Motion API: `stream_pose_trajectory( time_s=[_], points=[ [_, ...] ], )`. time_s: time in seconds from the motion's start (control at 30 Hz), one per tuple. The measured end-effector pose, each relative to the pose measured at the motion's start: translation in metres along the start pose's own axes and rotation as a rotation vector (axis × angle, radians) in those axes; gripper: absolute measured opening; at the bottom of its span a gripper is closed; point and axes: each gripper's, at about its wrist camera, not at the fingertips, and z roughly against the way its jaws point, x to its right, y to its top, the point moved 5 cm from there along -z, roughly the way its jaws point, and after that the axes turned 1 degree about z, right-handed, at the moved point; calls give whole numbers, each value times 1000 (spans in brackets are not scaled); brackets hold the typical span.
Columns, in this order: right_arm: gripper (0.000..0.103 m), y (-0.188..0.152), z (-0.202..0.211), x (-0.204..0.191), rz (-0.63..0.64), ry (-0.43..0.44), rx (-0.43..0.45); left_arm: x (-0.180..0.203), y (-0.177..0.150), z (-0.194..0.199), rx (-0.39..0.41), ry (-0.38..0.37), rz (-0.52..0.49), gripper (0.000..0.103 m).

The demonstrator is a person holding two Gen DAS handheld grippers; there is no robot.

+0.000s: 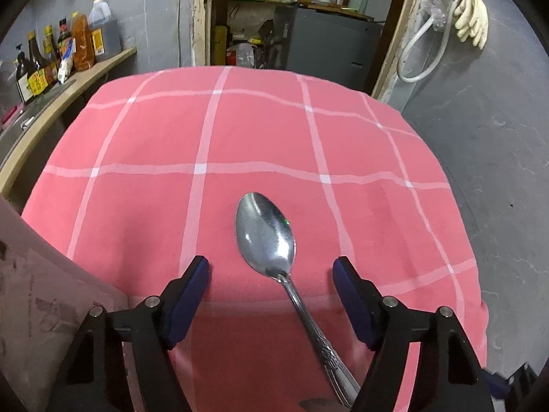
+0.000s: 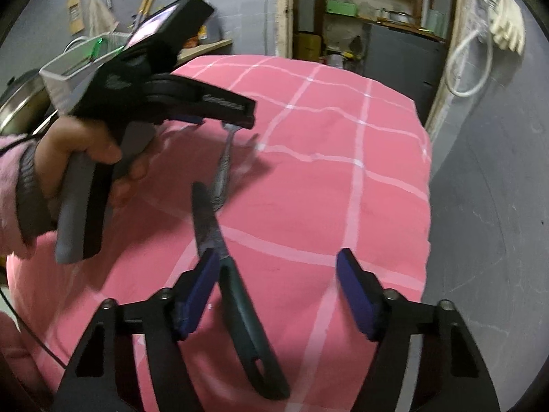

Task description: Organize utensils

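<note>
Both sets of jaws stand spread, pinching nothing. Left gripper (image 1: 271,271) hangs over the spoon (image 1: 266,230), which lies bowl-up on the pink checked cloth (image 1: 137,137), its handle running back between my pads without touching them. Right gripper (image 2: 278,267) straddles the knife (image 2: 236,295): green handle near me, blade pointing away, close beside the left pad.

Legible text: none. Labels on the sauce bottles (image 1: 37,68) and embossed lettering on the left hand-held gripper (image 2: 236,125) are too blurred to read.
</note>
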Motion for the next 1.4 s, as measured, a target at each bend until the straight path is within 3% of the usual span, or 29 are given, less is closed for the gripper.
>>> stream_pose_trajectory(
  time_s=[0.13, 0.3, 0.4, 0.43, 0.6, 0.87, 1.23, 1.4],
  points=[
    [47, -4, -2, -7, 35, 17, -23, -2, -1, -3, -9, 1, -1, 70],
    [43, -12, -1, -18, 74, 26, -50, -3, 1, -6, -14, 3, -19, 67],
    [29, -16, -2, -22, 88, 31, -69, -5, 3, -8, -19, 11, -24, 62],
    [19, -17, 0, -25, 99, 31, -72, -5, 3, -9, -20, 16, -29, 60],
    [17, -26, 12, -25, 49, -2, -81, -5, 5, -11, -27, 49, -65, 50],
    [16, -37, 24, 9, -156, -102, -81, -4, 5, -11, -14, 61, -100, 48],
    [15, 26, -27, 34, -246, -119, -13, -7, 4, -11, -6, 54, -100, 44],
    [16, 46, -50, 38, -249, -64, -28, -9, 6, -11, -7, 22, -63, 44]
  ],
)
